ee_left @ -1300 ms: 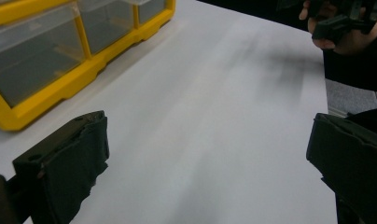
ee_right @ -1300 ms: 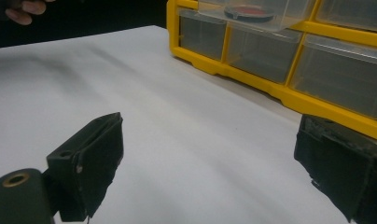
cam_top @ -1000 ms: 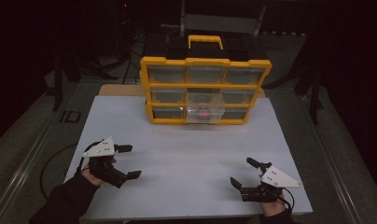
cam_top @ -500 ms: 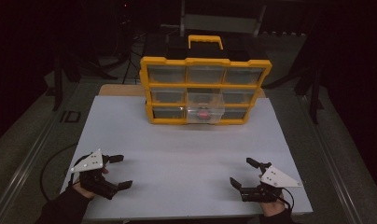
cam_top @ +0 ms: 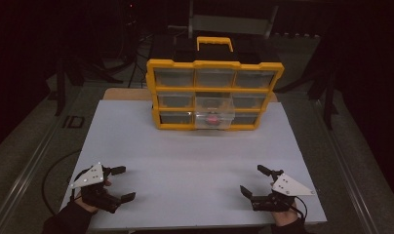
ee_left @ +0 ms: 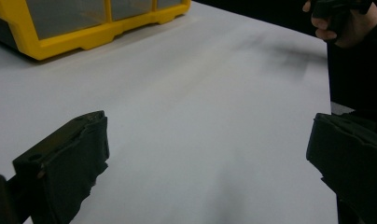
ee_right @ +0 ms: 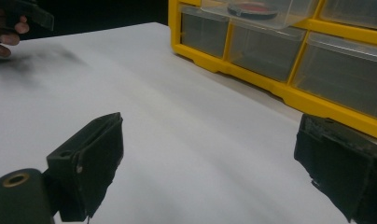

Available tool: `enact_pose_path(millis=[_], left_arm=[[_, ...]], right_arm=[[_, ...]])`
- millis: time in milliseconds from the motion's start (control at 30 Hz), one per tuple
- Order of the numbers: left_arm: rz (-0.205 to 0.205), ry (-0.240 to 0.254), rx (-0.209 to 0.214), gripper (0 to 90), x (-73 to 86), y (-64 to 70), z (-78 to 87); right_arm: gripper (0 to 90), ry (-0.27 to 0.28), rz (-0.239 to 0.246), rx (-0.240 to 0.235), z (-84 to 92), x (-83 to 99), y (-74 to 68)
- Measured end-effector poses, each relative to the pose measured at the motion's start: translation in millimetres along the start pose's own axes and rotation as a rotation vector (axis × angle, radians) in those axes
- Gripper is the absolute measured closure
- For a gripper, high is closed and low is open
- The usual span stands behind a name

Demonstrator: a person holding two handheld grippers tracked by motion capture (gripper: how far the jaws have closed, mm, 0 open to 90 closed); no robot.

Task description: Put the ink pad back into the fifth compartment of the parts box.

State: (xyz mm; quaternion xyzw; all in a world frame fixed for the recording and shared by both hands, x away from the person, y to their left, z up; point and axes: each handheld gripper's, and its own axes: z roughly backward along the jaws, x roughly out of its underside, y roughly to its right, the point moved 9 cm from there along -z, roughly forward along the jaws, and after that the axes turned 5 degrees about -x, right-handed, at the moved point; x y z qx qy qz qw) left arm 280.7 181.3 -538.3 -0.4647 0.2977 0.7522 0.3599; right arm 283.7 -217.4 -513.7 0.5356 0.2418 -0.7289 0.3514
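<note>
The yellow drawer cabinet (cam_top: 214, 92) stood at the far middle of the worktop (cam_top: 195, 161), its middle drawer (cam_top: 214, 116) pulled out with a red thing (cam_top: 213, 118) lying inside. The job looked either barely begun or already finished; the drawer was not yet shut. The left tongs (cam_top: 121, 184) and right tongs (cam_top: 253, 180) rested at the near corners, both spread open and empty, well apart from the cabinet. Bare worktop lay between, giving free room; the near edge sat close behind both hands.
</note>
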Motion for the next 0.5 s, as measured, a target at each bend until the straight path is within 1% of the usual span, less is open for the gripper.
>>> enact_pose_path(millis=[233, 500], left_arm=[[0.013, 0.007, -0.029, 0.0, 6.5, -5.4, 2.0], [0.010, 0.010, -0.023, 0.0, 5.4, -3.8, 1.3]], right_arm=[[8.2, -0.007, 0.009, 0.003, -0.1, 1.0, 0.3], [8.3, -0.009, 0.012, 0.000, -1.4, 1.4, -0.2]])
